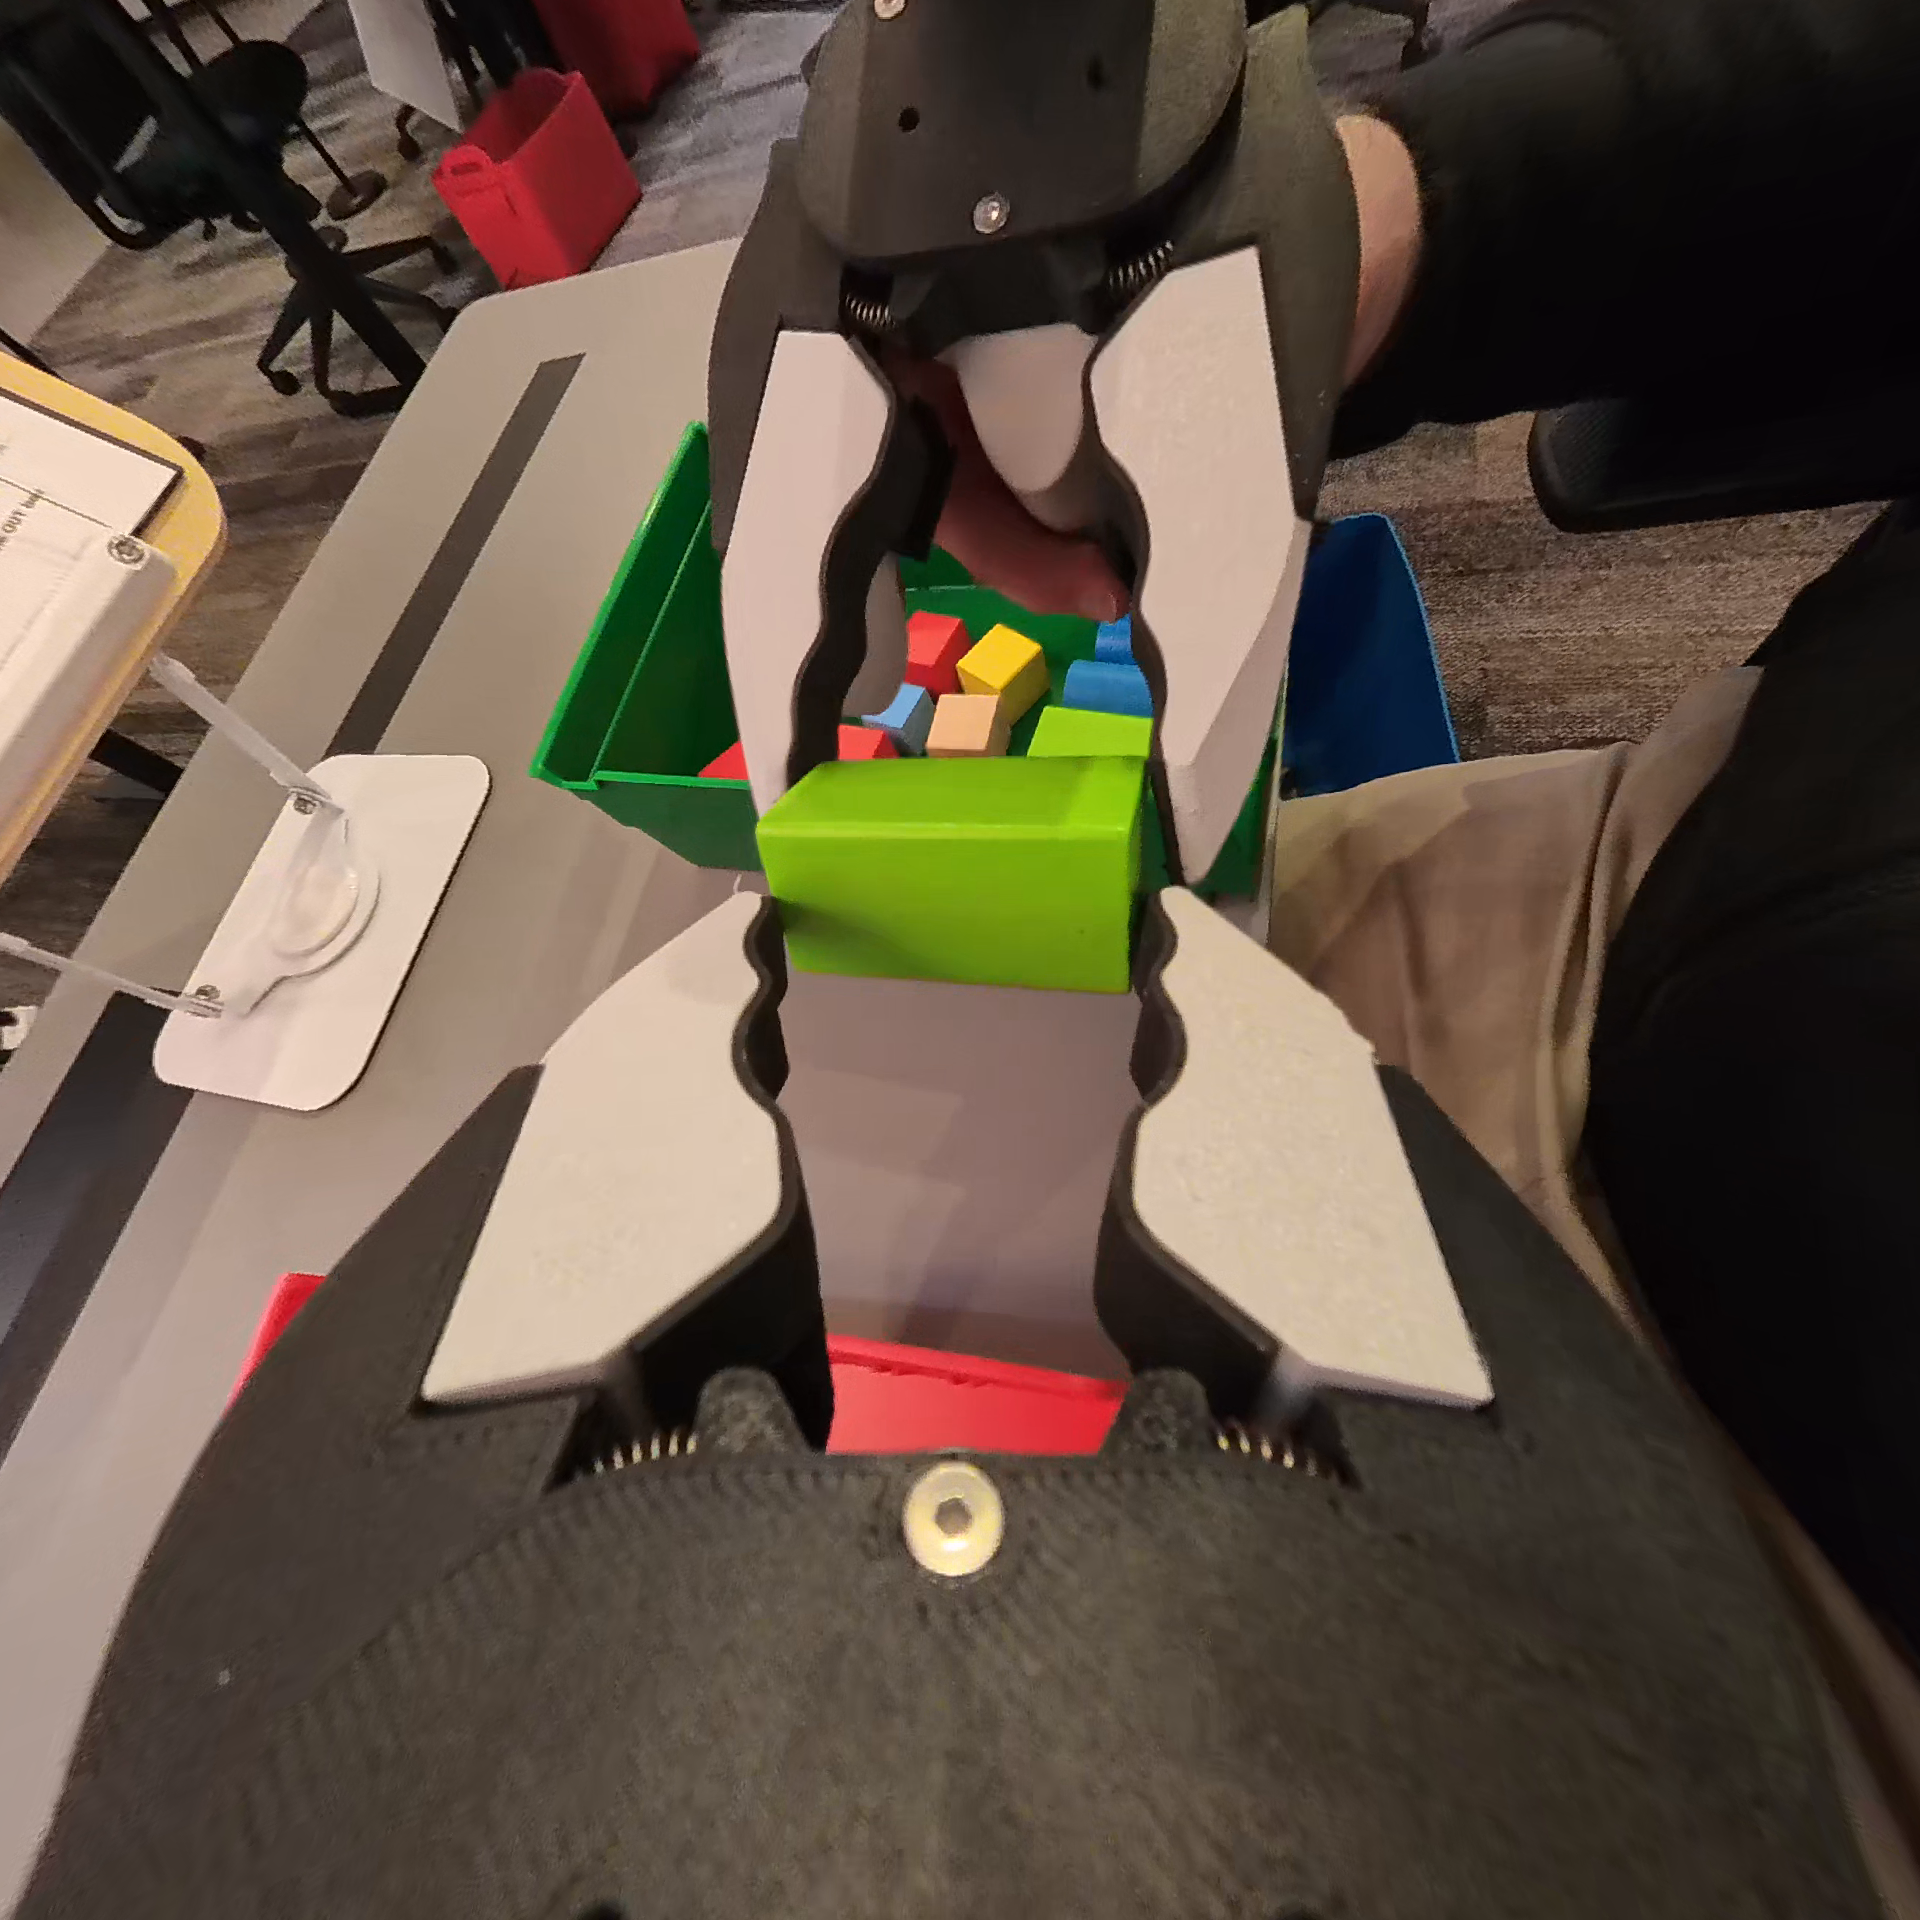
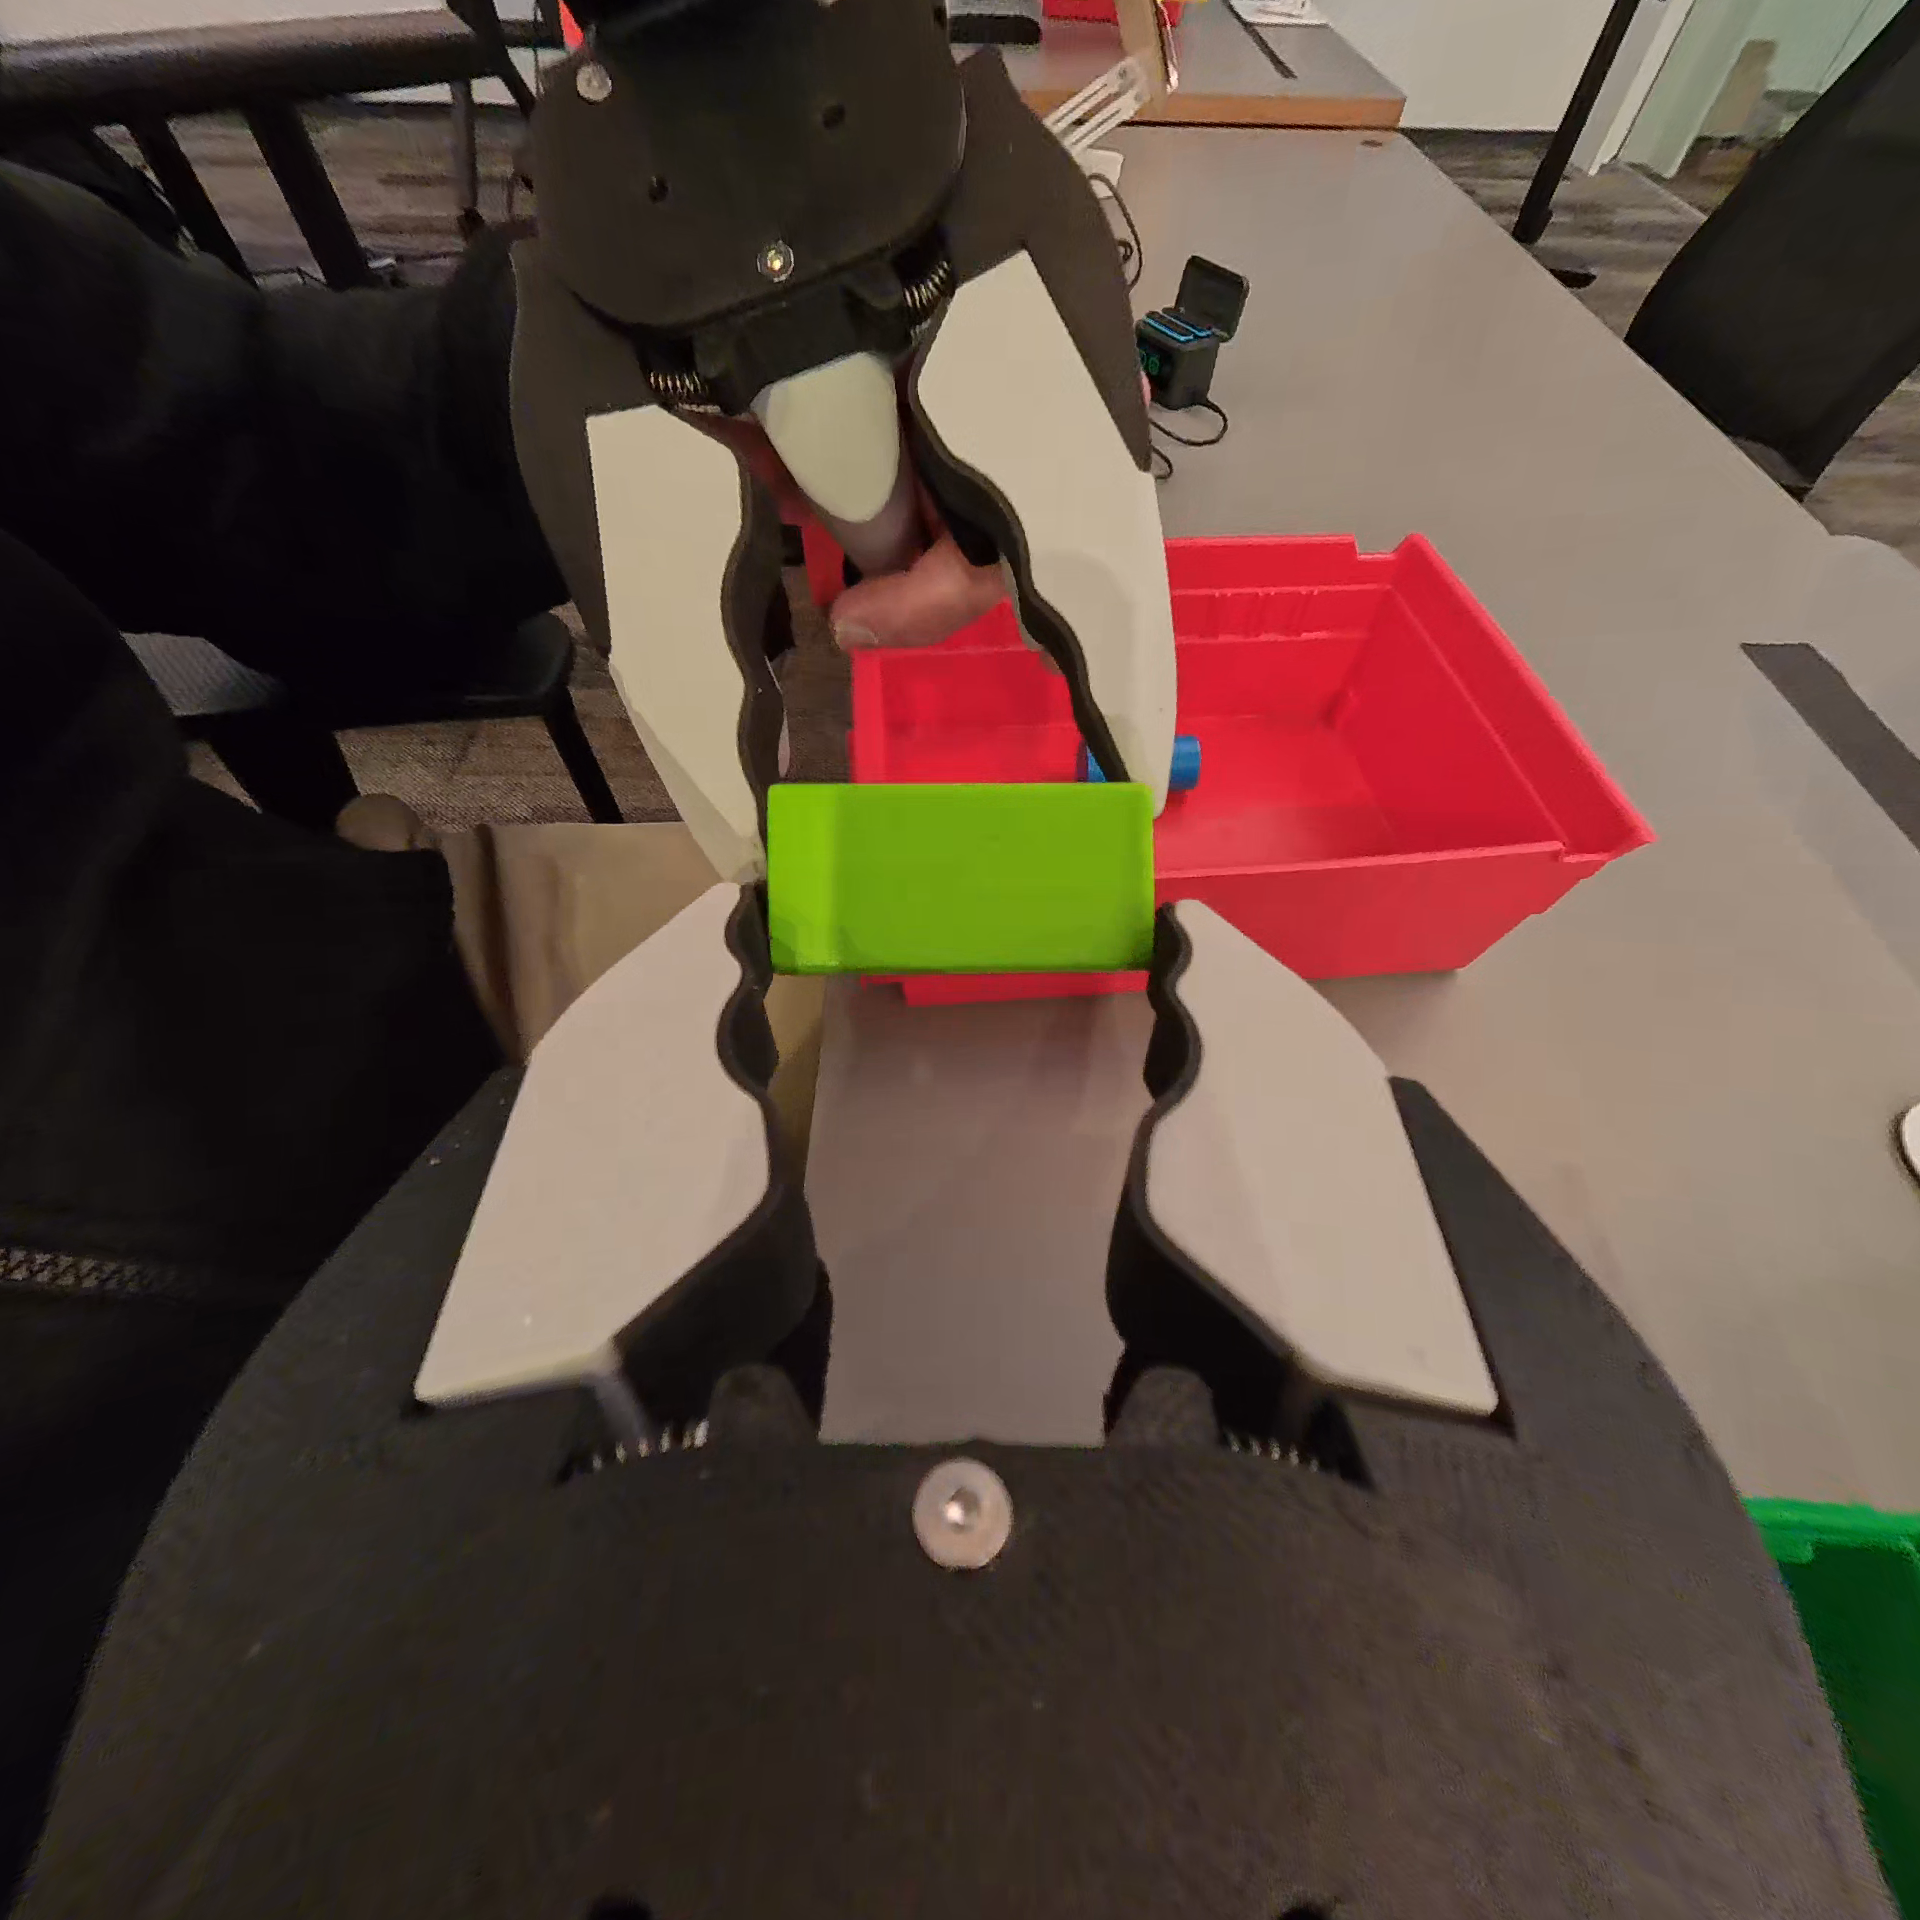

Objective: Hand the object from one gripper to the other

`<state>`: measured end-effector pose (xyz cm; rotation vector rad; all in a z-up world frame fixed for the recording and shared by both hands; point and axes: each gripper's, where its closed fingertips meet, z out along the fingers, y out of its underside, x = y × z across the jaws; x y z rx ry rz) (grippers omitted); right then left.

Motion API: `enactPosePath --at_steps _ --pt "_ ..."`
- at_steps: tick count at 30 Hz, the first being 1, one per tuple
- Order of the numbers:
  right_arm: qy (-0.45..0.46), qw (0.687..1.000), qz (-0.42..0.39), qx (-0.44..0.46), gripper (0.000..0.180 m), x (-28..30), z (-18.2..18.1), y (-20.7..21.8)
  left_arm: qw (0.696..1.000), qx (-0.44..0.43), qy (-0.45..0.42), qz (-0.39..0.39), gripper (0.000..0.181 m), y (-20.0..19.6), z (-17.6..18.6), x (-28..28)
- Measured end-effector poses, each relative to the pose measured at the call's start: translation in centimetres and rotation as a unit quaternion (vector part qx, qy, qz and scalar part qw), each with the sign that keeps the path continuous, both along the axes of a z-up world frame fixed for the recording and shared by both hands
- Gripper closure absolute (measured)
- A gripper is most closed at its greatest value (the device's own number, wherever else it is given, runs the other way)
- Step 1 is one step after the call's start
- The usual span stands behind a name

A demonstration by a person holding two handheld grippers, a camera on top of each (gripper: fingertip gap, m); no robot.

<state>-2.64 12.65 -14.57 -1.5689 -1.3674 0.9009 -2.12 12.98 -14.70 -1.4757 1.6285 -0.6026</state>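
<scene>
Between my left gripper's (image 1: 956, 914) tips sits the green block (image 1: 951, 883), both fingers pressed to its ends, held up over the grey table (image 1: 582, 914). My right gripper (image 2: 961, 920) clamps the same block from the far side, its fingers also against both ends. I judge the handover half done: both grips are on, and one must let go. Beyond lie a green bin (image 1: 665, 665) of blocks and a red bin (image 2: 1455, 790).

We see bare grey table (image 2: 1351, 1195) open beneath both grippers. The red bin (image 2: 1455, 790) blocks the way beyond the green block (image 2: 961, 894) on one side, the green bin (image 1: 644, 665) of small blocks (image 1: 997, 665) on the other.
</scene>
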Motion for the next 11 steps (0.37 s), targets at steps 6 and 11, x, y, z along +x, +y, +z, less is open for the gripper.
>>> enactPosePath --at_steps 6,11 --pt "0.008 1.0 0.013 -0.005 0.11 0.4 0.7 -0.5 1.0 -0.01 -0.01 -0.008 0.116 -0.4 0.3 0.2" --pt "-0.037 0.999 -0.019 0.011 0.11 4.2 1.4 0.8 1.0 -0.009 -0.026 -0.004 0.118 -0.1 1.3 -0.5"
